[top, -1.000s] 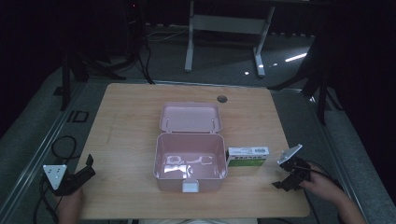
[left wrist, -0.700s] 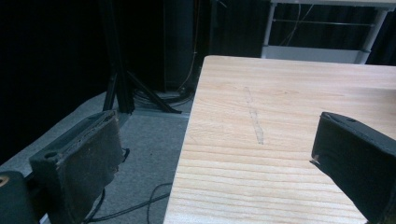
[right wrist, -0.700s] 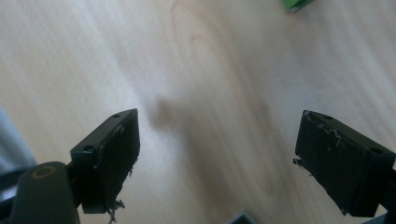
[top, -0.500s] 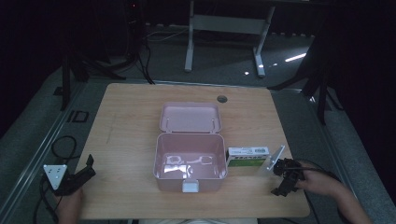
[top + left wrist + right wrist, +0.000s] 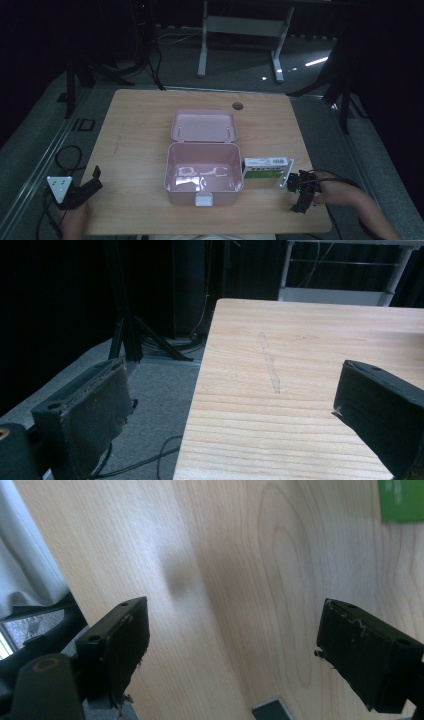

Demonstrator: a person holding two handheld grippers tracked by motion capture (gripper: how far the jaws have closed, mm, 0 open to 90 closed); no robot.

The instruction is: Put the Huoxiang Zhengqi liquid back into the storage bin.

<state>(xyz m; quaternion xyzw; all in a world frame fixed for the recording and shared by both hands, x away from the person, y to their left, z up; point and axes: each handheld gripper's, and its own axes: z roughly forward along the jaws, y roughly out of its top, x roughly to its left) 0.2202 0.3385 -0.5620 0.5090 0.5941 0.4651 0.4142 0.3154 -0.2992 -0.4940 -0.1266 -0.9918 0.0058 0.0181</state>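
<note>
High view: an open pink plastic box (image 5: 204, 172) sits mid-table, lid laid back, with a green-and-white carton (image 5: 265, 167) touching its right side. The right gripper (image 5: 302, 189), jaws spread and empty, hovers near the carton; the left gripper (image 5: 82, 188), also spread, rests at the wooden table (image 5: 140, 130) corner. Dark room, grey carpet, white stand legs (image 5: 240, 30) behind.

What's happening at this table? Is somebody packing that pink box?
A person sits at a wooden table with a two-jaw gripper in each hand. A pink box lies open in the middle, its lid flipped back. A green and white carton lies just right of it. The right gripper hovers near the carton, jaws open and empty. The left gripper waits open at the table's left edge.
</note>
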